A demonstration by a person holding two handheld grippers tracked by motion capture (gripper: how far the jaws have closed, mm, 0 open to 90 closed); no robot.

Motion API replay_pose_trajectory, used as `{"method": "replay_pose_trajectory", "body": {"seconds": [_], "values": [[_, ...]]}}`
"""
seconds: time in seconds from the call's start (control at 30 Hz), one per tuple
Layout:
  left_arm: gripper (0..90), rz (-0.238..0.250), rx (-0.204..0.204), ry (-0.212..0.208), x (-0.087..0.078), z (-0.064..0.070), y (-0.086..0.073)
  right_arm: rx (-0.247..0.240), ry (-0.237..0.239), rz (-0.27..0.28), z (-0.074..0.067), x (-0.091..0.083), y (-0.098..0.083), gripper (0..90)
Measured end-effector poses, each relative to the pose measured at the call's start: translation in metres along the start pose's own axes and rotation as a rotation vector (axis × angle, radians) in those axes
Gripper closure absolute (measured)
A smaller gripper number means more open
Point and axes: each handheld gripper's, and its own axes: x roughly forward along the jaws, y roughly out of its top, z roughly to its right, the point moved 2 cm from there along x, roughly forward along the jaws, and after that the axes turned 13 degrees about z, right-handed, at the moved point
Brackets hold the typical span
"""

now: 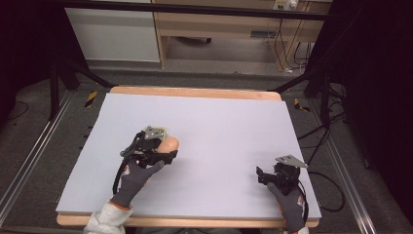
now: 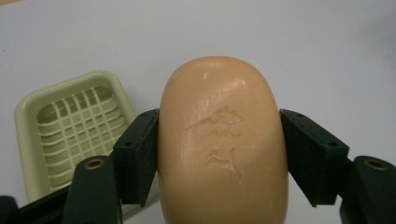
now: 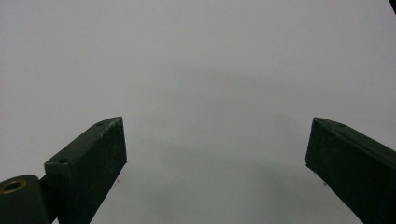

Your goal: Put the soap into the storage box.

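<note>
A peach bar of soap [image 2: 222, 140] with a stamped mark on its face sits between the jaws of my left gripper [image 2: 219, 122], which is shut on its two sides. Just left of it a pale green soap dish [image 2: 70, 126] with a slatted grid lies on the table. In the high view the left gripper [image 1: 163, 147] holds the soap [image 1: 171, 143] at the left middle of the lavender sheet [image 1: 219, 131]. My right gripper [image 1: 260, 176] rests near the front right, jaws wide apart. Between them the right gripper [image 3: 215, 149] has only bare sheet.
The sheet covers a wooden table whose edge [image 1: 195, 91] shows at the back. Cables [image 1: 321, 185] trail off the right side. Metal rails and stand legs [image 1: 63, 78] flank the table on the floor.
</note>
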Motion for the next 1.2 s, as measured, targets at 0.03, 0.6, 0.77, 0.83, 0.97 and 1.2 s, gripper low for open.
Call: {"method": "replay_pose_trajectory", "body": {"seconds": [0.03,0.6,0.77,0.83,0.97,1.2], "values": [[31.7,0.000,-0.001,0.003,0.000,-0.001,0.000,-0.002,-0.002,-0.002,0.000,0.000,0.000,5.6],[31.8,0.002,-0.036,0.055,0.002,-0.028,0.004,-0.010,-0.003,-0.006,-0.002,0.002,0.000,5.6],[31.9,0.000,-0.051,0.075,0.002,-0.038,0.004,-0.007,-0.003,-0.010,-0.003,0.003,0.000,5.6],[31.8,0.000,-0.056,0.079,0.003,-0.040,0.004,-0.007,-0.003,-0.010,-0.003,0.003,0.000,5.6],[31.9,-0.005,-0.057,0.097,0.004,-0.046,0.003,-0.008,-0.003,-0.010,-0.003,0.003,0.000,5.6],[31.9,-0.024,-0.060,0.106,0.012,-0.053,0.000,-0.011,-0.004,-0.010,-0.004,0.004,0.000,5.6]]}}
